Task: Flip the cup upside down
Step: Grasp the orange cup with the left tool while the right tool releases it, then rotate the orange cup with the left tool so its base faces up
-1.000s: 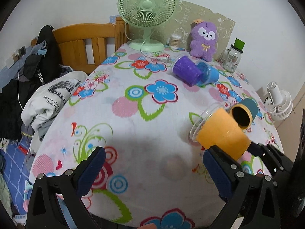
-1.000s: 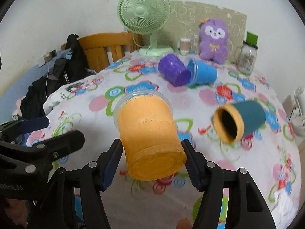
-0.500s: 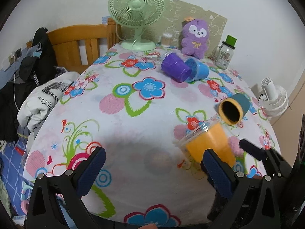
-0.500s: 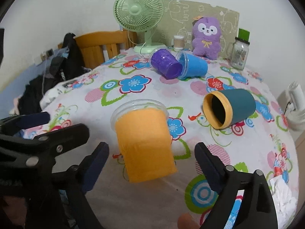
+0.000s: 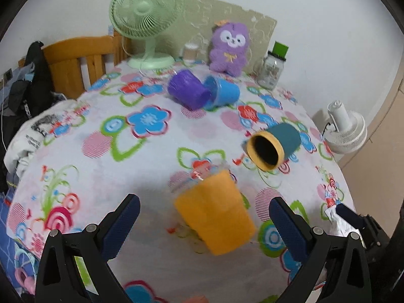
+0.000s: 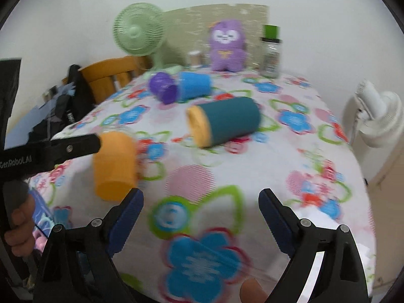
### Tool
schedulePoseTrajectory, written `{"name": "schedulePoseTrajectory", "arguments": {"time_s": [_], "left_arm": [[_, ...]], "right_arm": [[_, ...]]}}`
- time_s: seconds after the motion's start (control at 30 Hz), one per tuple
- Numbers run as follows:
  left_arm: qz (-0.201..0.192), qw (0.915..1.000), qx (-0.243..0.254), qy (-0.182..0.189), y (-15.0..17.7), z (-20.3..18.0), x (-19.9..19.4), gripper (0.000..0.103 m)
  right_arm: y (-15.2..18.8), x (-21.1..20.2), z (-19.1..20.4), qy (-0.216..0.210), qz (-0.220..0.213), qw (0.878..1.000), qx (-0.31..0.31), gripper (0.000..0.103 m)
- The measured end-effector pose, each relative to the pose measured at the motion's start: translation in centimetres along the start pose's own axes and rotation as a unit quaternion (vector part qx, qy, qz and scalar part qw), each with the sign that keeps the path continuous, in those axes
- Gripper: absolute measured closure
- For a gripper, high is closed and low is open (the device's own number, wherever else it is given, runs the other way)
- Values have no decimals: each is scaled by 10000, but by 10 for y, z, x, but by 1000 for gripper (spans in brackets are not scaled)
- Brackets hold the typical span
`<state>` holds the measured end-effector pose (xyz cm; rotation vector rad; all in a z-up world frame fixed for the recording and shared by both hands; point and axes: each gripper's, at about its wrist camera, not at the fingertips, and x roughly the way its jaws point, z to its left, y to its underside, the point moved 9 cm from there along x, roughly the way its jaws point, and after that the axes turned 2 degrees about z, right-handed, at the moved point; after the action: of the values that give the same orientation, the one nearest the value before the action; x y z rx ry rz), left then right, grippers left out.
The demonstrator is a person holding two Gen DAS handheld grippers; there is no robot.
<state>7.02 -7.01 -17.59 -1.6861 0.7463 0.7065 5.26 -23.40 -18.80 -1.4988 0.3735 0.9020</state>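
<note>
Both claws wide, empty; orange cup (image 5: pixel 214 209) rim-down on table, rim blurred.

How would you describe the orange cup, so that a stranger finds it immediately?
Start at the flowered tablecloth and look at its near edge. The orange cup stands there mouth down, alone. The teal cup, purple cup and blue cup lie on their sides.

2 low wrist views facing the back wall, both sharing the floral table (image 5: pixel 151 184) (image 6: pixel 227 166), right view nearer its right edge
</note>
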Motion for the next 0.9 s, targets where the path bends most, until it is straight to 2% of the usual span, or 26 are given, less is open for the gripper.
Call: {"name": "schedulePoseTrajectory", "arguments": {"time_s": [0.13, 0.4, 0.57, 0.67, 0.9], "left_arm": [[238, 9996, -176, 0, 11, -9, 17, 0], [564, 9977, -277, -267, 24, -6, 43, 3], [716, 9967, -368, -63, 28, -4, 47, 31], [665, 9972, -330, -46, 28, -3, 42, 31], [218, 9996, -98, -177, 14, 2, 16, 33]], "right_arm": [[3, 3, -25, -10, 65, 9994, 332, 9], [6, 11, -23, -90, 127, 9993, 328, 9], [6, 14, -24, -115, 149, 9990, 403, 9], [4, 15, -22, -172, 146, 9986, 468, 9], [-3, 14, -7, -261, 89, 9991, 330, 9]]}}
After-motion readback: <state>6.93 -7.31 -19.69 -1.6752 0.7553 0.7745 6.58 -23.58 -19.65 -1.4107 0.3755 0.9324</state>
